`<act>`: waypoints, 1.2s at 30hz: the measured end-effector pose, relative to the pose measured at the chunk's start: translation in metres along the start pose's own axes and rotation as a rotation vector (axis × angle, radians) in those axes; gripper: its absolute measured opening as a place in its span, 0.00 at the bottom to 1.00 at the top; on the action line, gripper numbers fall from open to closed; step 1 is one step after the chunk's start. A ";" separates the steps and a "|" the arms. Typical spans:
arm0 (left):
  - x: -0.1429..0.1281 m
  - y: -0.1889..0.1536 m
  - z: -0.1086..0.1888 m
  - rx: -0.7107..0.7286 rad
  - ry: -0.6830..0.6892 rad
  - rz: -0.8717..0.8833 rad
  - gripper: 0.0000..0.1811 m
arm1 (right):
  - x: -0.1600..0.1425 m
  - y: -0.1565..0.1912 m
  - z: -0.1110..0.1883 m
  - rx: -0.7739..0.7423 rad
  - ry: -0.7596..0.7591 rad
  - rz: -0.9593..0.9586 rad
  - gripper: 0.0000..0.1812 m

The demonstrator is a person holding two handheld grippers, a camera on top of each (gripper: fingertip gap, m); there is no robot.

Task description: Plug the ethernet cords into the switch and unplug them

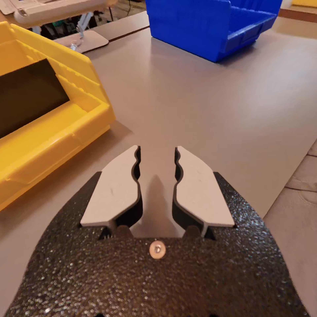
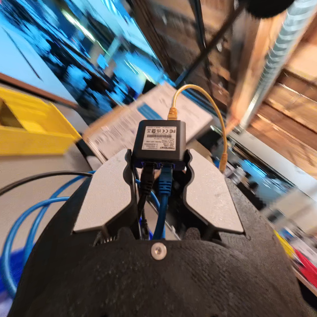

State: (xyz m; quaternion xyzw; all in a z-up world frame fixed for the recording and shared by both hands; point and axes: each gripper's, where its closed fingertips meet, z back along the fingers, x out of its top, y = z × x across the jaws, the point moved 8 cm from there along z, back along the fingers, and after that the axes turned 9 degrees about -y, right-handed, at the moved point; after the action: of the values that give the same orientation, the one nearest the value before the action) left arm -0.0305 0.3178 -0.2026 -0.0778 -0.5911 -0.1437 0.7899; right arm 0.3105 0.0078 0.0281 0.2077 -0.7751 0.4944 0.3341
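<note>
Black switch (image 2: 160,139) clamped in right tool (image 2: 158,155) (three cords plugged); left tool (image 1: 157,151) gapes empty.

switch (image 2: 161,139) — white label (image 2: 160,138) on its black face, upside down in right wrist view, printed lines, barcode, marks | white box (image 2: 120,123) behind — blurred print, unreadable | left wrist view — no writing seen

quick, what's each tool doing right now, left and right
Left tool: open, empty, above the table.
Right tool: shut on the black switch, with black, blue and yellow cords plugged in.
</note>
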 end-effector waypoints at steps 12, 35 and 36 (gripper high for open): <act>-0.006 -0.002 0.000 -0.055 0.062 -0.023 0.19 | -0.119 0.049 0.021 0.034 0.573 0.178 0.34; 0.055 -0.072 -0.075 -0.200 0.014 -0.098 0.30 | -0.064 0.066 0.116 -0.283 0.629 -0.269 0.51; 0.065 -0.079 -0.089 -0.198 0.007 -0.070 0.33 | -0.063 0.075 0.128 -0.319 0.619 -0.311 0.49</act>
State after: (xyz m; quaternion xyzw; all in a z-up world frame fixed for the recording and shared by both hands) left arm 0.0424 0.2084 -0.1704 -0.1345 -0.5735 -0.2294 0.7749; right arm 0.2650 -0.0763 -0.1011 0.1091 -0.6642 0.3503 0.6514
